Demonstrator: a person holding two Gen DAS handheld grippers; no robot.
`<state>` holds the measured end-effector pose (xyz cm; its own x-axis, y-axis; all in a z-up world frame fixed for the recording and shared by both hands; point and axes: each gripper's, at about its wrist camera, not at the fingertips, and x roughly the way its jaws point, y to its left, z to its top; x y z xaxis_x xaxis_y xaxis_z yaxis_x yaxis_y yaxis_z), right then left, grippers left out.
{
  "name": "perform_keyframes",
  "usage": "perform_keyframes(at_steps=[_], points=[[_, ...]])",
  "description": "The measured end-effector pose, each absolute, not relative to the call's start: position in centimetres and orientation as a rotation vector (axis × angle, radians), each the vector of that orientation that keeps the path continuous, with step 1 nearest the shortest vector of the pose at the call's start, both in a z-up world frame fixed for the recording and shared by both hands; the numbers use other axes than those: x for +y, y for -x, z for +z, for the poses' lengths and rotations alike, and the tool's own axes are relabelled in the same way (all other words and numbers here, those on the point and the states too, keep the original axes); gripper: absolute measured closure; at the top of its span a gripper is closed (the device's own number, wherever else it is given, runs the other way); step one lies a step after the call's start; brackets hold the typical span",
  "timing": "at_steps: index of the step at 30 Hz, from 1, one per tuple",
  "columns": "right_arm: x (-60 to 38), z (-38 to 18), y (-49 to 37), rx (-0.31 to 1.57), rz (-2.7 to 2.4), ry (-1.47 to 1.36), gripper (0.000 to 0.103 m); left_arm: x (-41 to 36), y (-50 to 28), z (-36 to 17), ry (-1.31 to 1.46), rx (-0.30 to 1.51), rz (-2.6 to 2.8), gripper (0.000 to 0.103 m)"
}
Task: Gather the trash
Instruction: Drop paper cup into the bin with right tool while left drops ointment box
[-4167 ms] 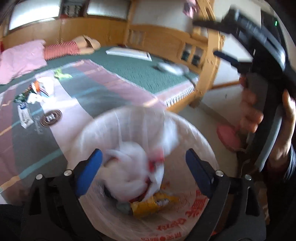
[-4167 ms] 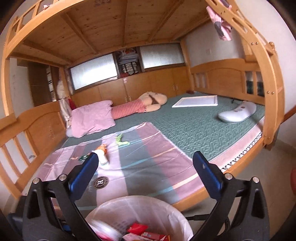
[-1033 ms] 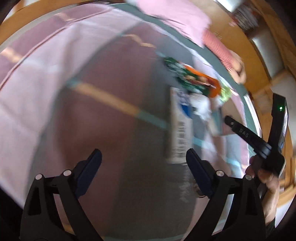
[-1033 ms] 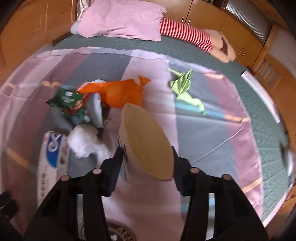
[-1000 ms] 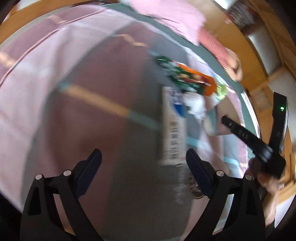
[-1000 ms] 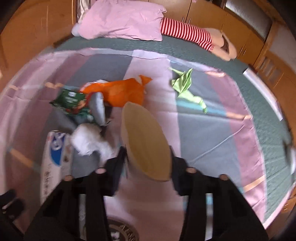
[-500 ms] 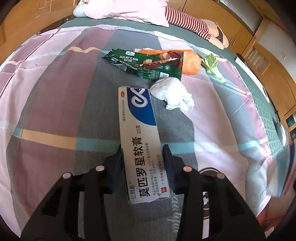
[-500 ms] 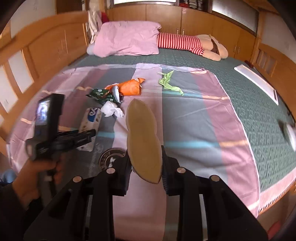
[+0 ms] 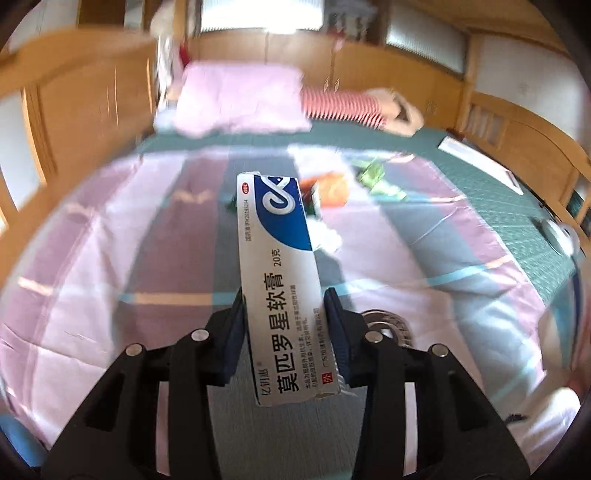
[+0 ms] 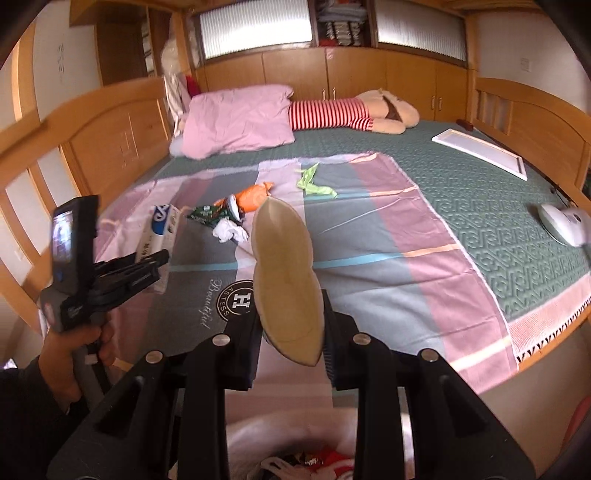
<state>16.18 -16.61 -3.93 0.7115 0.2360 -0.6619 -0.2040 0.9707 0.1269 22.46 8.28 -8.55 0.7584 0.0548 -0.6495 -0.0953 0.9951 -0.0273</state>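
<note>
1. White-and-blue ointment box (image 9: 281, 291) sits clamped between the left gripper (image 9: 284, 328) pads, lifted above the striped sheet (image 9: 110, 258).
2. Tan flattened paper cup (image 10: 286, 284) is pinched by the right gripper (image 10: 291, 332) above the lined trash bin (image 10: 295, 443); wrappers (image 10: 236, 206) lie on the sheet.

A bedroom in a home. Ahead of the right gripper is a wide bed with wooden frame (image 10: 122, 140) and green mattress cover (image 10: 480, 192), w/ a striped pink-grey sheet (image 10: 369, 229) spread on it. At the far end lie a pink pillow (image 10: 236, 120) and a plush toy in red-white stripes (image 10: 332, 112). Behind them, wooden cupboards (image 10: 295, 70) and frosted windows (image 10: 255, 26) along the wall. A shelf w/ folded clothes (image 10: 340, 22) is between the windows.
</note>
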Motion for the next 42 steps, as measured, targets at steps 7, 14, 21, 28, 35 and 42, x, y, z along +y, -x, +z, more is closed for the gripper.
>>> perform_keyframes(at_steps=[7,14,21,28,35,42], points=[[-18.4,-2.0,-12.7,0.683,0.230,-0.083,0.074,4.2,-14.4,-2.1,0.016,0.552,0.023,0.061],[-18.9,-1.5,-10.0,0.660,0.253,-0.070,0.074,2.4,-9.1,-2.1,0.059,0.576,-0.020,0.061],[-19.6,-1.5,-8.6,0.673,0.260,-0.058,0.074,0.1,-5.8,-4.5,0.014,0.619,-0.063,0.061],[-20.9,-1.7,-7.3,0.700,0.245,-0.063,0.074,-0.5,-4.3,-5.6,0.008,0.624,-0.063,0.061],[-22.9,-4.8,-6.5,0.829,0.180,-0.063,0.074,-0.4,-3.8,-5.7,0.018,0.619,-0.062,0.061],[-22.3,-8.3,-6.7,0.961,0.148,-0.016,0.074,-0.7,-3.7,-5.9,0.014,0.619,-0.068,0.061]])
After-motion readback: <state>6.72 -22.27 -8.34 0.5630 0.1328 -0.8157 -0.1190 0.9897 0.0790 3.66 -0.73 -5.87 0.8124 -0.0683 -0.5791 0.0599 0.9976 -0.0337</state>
